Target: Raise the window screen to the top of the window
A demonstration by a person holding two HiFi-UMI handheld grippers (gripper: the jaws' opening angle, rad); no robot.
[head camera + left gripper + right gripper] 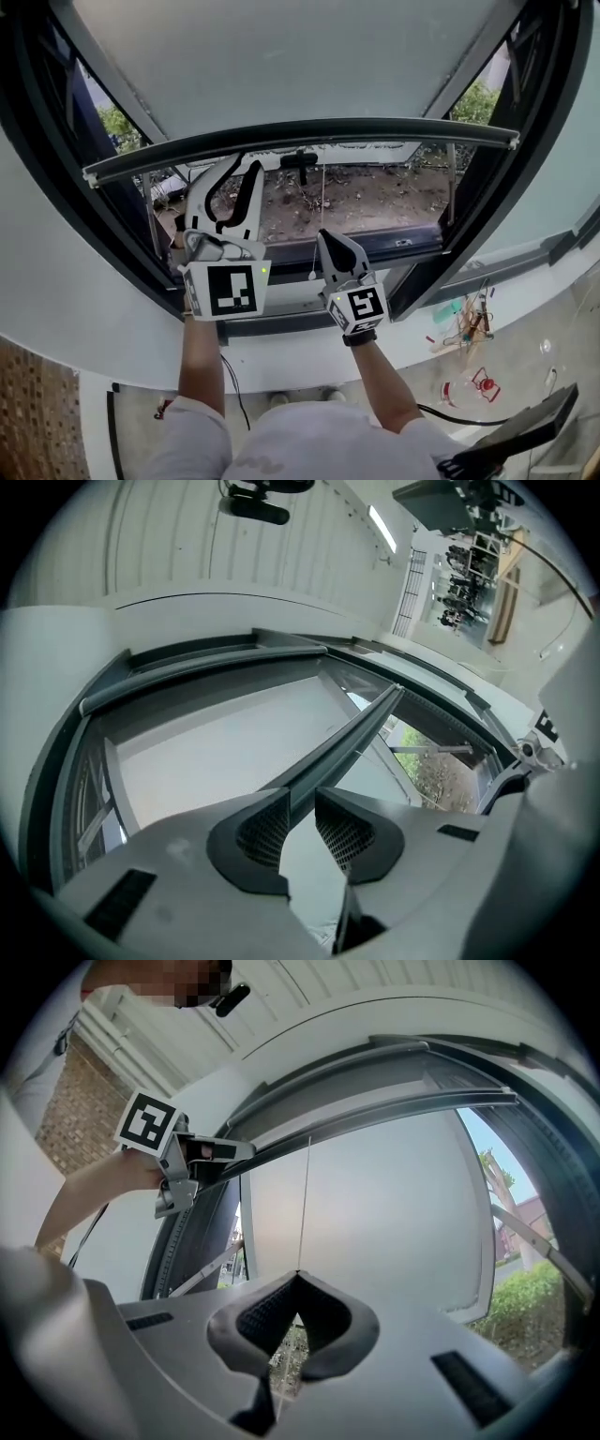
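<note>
The window screen's grey bottom bar crosses the dark window frame with the pale screen sheet above it. My left gripper reaches up to the bar's left part and is shut on it. In the left gripper view the bar runs straight in between the pads of the left gripper. My right gripper sits lower and to the right, shut on the thin pull cord. In the right gripper view the cord drops into the right gripper.
Below the bar, bare ground and plants show outside, with a black handle in the gap. The white sill lies under my hands. Cables and a red object lie on the floor at right. A brick wall stands to the left.
</note>
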